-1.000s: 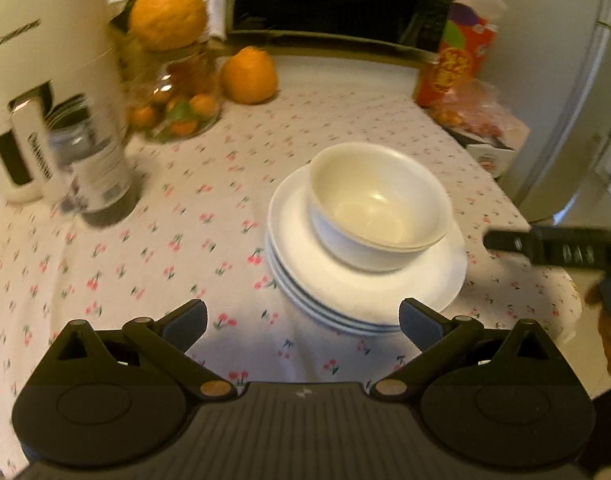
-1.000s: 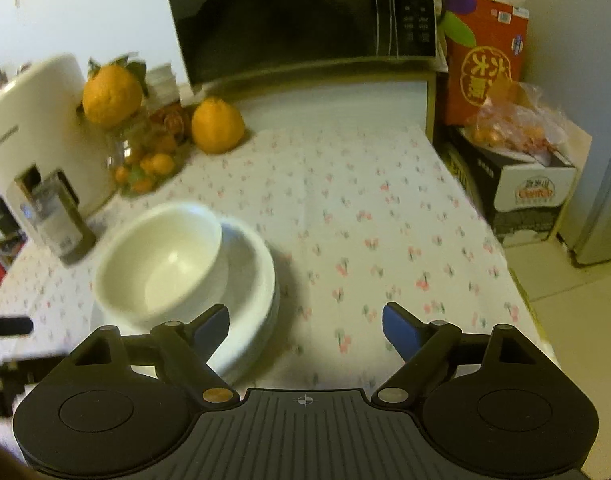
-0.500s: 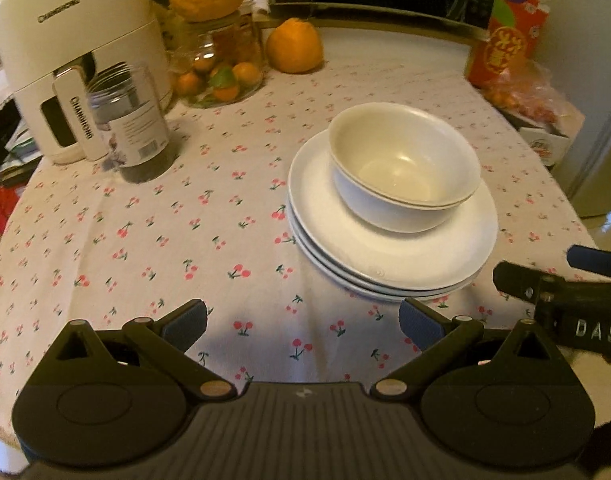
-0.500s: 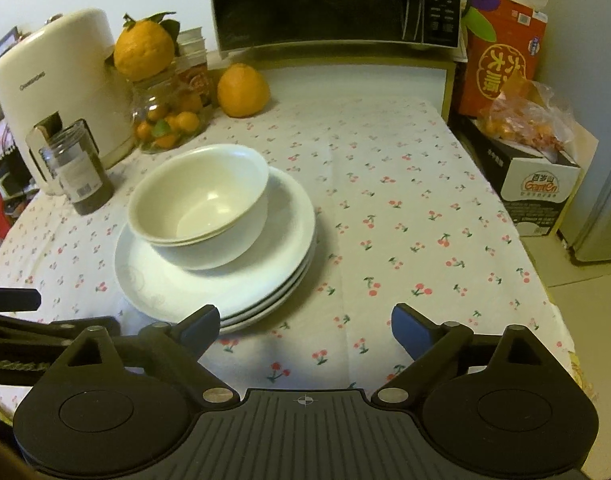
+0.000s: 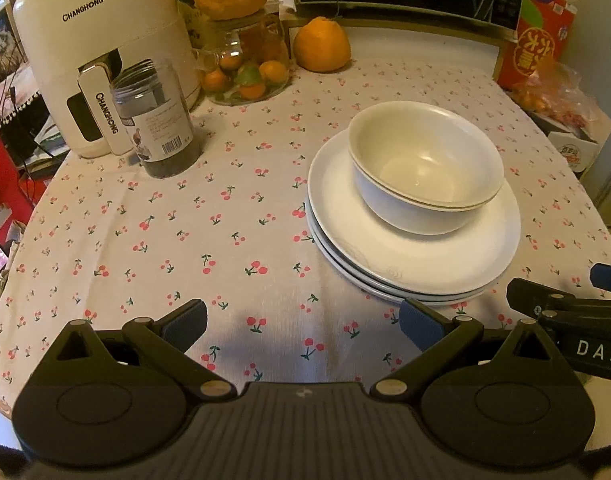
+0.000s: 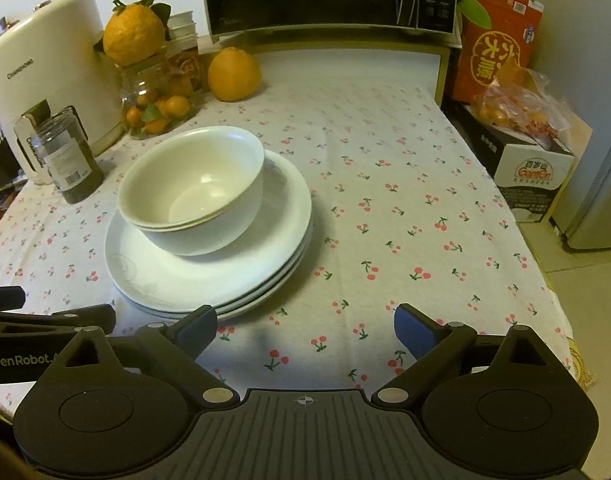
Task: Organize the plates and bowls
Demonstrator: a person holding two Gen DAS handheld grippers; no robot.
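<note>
Left wrist view: left gripper (image 5: pixel 303 322) fingers spread, empty, short of nested bowls (image 5: pixel 425 168) atop the plates (image 5: pixel 413 264) mid-table (image 5: pixel 185 220); right wrist view: right gripper (image 6: pixel 305 326) likewise spread and empty beside the stack, so stacking looks done, possibly nothing left

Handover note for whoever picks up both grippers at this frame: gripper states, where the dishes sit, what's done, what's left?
Left gripper: open, empty, at the near table edge.
Right gripper: open, empty, beside it.
Two nested bowls sit on the stack of plates mid-table on the cherry tablecloth.
Done: everything is in one stack.
Left: probably nothing, or moving the stack; its destination isn't visible.
</note>
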